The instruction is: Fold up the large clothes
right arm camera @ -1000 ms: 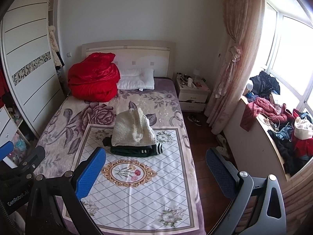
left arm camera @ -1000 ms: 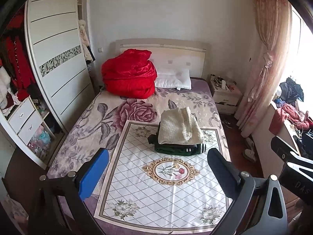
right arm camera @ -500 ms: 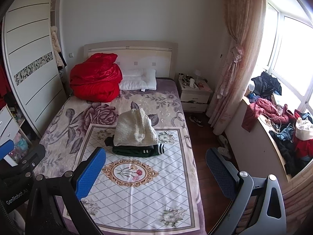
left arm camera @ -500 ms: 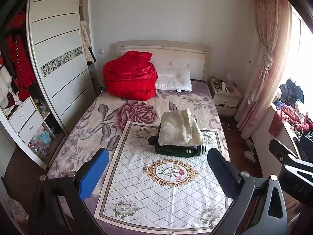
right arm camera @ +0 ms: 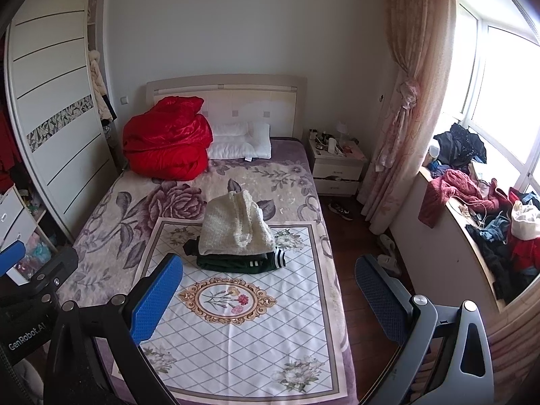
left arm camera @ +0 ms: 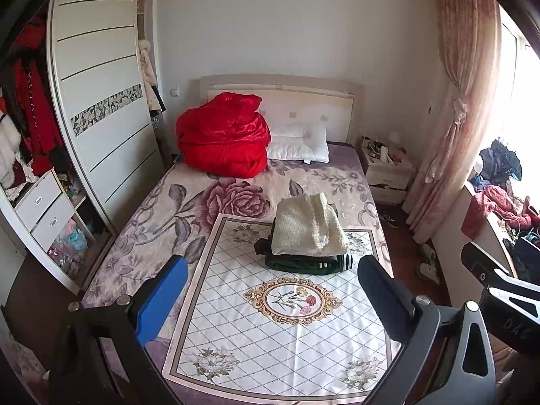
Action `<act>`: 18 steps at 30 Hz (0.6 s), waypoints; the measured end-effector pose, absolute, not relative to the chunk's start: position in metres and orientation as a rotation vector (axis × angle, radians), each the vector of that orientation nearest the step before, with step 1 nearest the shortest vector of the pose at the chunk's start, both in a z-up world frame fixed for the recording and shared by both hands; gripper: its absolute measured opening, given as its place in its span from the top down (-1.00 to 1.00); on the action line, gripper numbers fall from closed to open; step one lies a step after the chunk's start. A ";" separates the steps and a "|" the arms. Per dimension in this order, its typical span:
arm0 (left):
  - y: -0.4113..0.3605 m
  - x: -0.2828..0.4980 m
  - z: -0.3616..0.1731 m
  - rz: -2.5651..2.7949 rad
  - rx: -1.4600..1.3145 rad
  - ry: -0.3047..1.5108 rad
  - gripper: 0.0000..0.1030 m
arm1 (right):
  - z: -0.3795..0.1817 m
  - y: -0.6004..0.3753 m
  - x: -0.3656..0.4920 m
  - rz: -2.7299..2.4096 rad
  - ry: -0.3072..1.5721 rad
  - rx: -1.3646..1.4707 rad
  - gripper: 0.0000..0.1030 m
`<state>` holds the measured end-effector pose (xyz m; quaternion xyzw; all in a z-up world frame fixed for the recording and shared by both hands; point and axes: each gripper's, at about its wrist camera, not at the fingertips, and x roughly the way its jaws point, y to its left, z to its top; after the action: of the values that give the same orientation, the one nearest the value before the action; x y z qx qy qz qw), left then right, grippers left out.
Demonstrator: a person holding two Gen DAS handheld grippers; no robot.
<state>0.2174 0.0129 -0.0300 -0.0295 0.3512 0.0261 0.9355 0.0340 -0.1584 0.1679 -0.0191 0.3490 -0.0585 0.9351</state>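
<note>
A folded cream knit garment [left arm camera: 308, 227] [right arm camera: 234, 226] lies on top of a folded dark green garment with white stripes [left arm camera: 303, 263] [right arm camera: 236, 263], stacked on a white patterned cloth [left arm camera: 280, 317] [right arm camera: 243, 320] spread on the bed. My left gripper [left arm camera: 270, 290] is open and empty, held above the foot of the bed, well short of the stack. My right gripper [right arm camera: 268, 290] is open and empty too, to the right of the left one. A heap of unfolded clothes [right arm camera: 479, 199] lies on the window ledge at the right.
A red quilt [left arm camera: 222, 140] and white pillows [left arm camera: 298, 143] sit at the headboard. A wardrobe [left arm camera: 98, 114] with open shelves stands left of the bed. A nightstand [right arm camera: 335, 165], a curtain [right arm camera: 405, 108] and shoes [right arm camera: 388, 249] on the floor are right of the bed.
Both views have drifted slightly back and up from the bed. The stack of folded garments has not moved. Both grippers stay open and empty.
</note>
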 end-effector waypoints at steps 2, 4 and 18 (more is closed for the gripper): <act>0.013 0.216 -0.029 0.057 -0.063 0.715 -0.99 | 0.169 -0.159 0.033 -0.118 0.712 -0.035 -1.00; 0.014 0.215 -0.029 0.058 -0.066 0.714 -0.99 | 0.169 -0.159 0.031 -0.119 0.711 -0.035 -1.00; 0.018 0.212 -0.030 0.068 -0.072 0.712 -0.99 | 0.167 -0.158 0.027 -0.119 0.708 -0.039 -1.00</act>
<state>0.2116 0.0177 -0.0304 -0.0352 0.3485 0.0332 0.9361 0.0269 -0.1578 0.1671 -0.0192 0.3466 -0.0582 0.9360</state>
